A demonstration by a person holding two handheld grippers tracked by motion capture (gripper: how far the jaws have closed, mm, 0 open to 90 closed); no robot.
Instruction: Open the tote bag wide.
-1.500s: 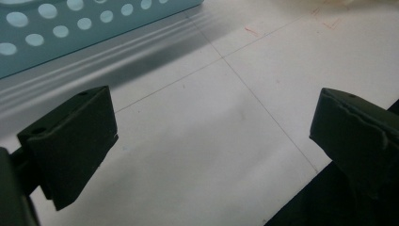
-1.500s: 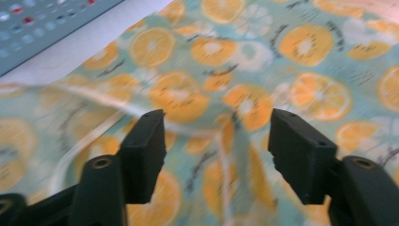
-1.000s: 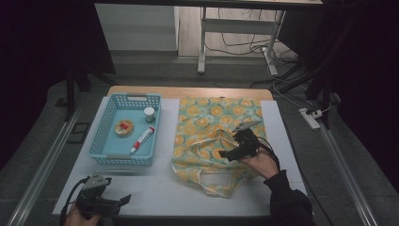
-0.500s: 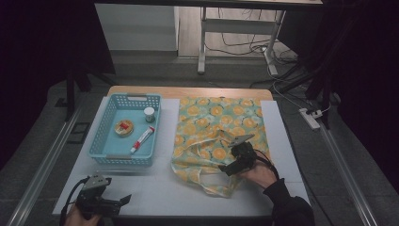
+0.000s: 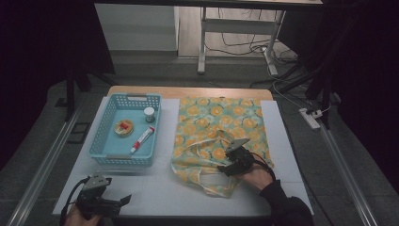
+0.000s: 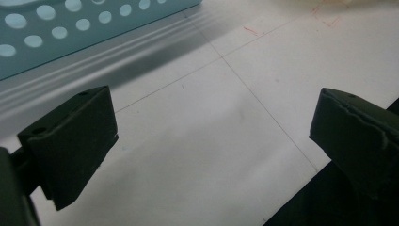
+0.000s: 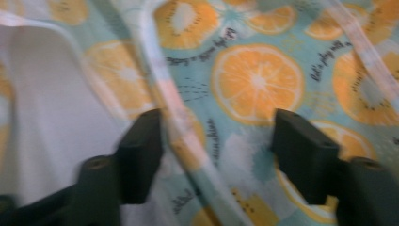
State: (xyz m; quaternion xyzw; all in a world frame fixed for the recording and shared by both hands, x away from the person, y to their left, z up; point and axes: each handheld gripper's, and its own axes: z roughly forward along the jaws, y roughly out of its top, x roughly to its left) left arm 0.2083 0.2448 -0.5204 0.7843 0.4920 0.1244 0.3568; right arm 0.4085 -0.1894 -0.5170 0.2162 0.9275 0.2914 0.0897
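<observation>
A cloth bag (image 5: pixel 216 120) printed with orange slices lies flat on the right half of the white mat. My right gripper (image 5: pixel 225 168) is down on its near part. In the right gripper view the gripper (image 7: pixel 219 122) straddles the bag's pale strap (image 7: pixel 181 117) and printed cloth (image 7: pixel 256 80). Its jaws have just been closing, but a gap still shows on both sides of the strap. My left gripper (image 5: pixel 123 201) rests at the front left with nothing in it. In the left gripper view the gripper (image 6: pixel 214 108) stands open over bare mat.
A light blue basket (image 5: pixel 124 157) stands left of the bag, its wall (image 6: pixel 70 33) close ahead of the left jaws. It holds a small white jar (image 5: pixel 149 113), a round tin (image 5: pixel 124 127) and a tube (image 5: pixel 142 140). The white mat (image 5: pixel 155 188) covers a wooden table (image 5: pixel 188 92).
The right gripper has come down and toward the near edge of the bag, and its jaws have narrowed around the strap. The left gripper has stayed where it was.
</observation>
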